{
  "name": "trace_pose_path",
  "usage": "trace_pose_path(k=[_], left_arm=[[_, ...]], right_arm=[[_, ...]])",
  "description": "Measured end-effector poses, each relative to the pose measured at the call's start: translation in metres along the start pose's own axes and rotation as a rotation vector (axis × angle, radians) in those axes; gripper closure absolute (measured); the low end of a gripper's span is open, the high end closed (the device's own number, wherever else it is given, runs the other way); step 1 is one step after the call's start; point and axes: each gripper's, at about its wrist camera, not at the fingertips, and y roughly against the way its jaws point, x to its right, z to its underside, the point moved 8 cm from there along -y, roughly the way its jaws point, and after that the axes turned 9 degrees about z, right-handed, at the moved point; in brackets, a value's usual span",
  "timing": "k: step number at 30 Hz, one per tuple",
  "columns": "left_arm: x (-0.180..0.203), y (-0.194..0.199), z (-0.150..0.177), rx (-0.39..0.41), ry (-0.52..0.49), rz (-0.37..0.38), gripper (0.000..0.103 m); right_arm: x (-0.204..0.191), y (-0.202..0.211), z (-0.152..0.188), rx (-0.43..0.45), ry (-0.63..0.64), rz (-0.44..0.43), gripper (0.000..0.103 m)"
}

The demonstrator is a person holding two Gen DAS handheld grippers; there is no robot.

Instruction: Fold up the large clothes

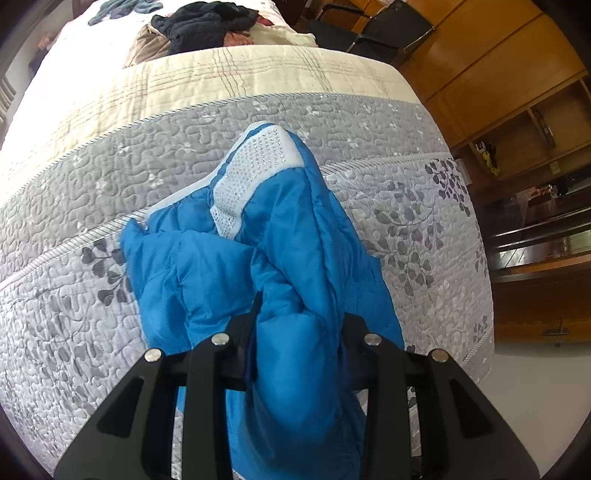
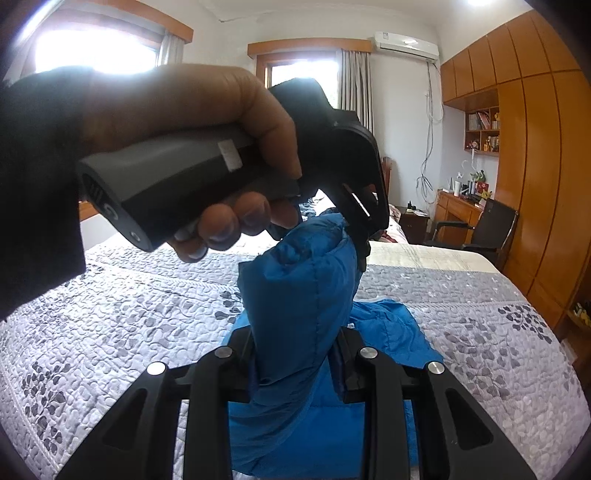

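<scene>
Left wrist view shows the left gripper [image 1: 299, 332] clamped on a thick bunch of the blue padded jacket [image 1: 258, 266], whose white studded panel [image 1: 255, 173] hangs out toward the grey quilted bedspread [image 1: 92, 314]. Right wrist view shows the right gripper [image 2: 295, 354] pinching another bunch of the same jacket, with the person's hand [image 2: 207, 147] holding the other gripper's handle just above. The garment is lifted between the two grips, its lower part trailing on the bed. Judged from this, the step is raising and spreading the jacket before any fold. Next it likely needs the grips drawn apart so the fabric can be laid flat on the bedspread, clear of the dark clothes pile [image 1: 207, 26]
</scene>
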Motion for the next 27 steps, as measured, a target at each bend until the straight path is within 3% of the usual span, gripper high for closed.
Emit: trace_pose_path(k=[19, 24, 27], left_arm=[[0.021, -0.06, -0.008, -0.02, -0.008, -0.02, 0.068], [0.031, -0.074, -0.008, 0.003, 0.001, -0.022, 0.067], [0.037, -0.082, -0.008, 0.022, 0.005, -0.025, 0.064]], right_arm=[[0.049, -0.009, 0.029, -0.027, -0.089, 0.014, 0.073], [0.07, -0.011, 0.045, -0.048, -0.168, -0.017, 0.073], [0.086, -0.014, 0.054, -0.087, -0.267, -0.084, 0.073]])
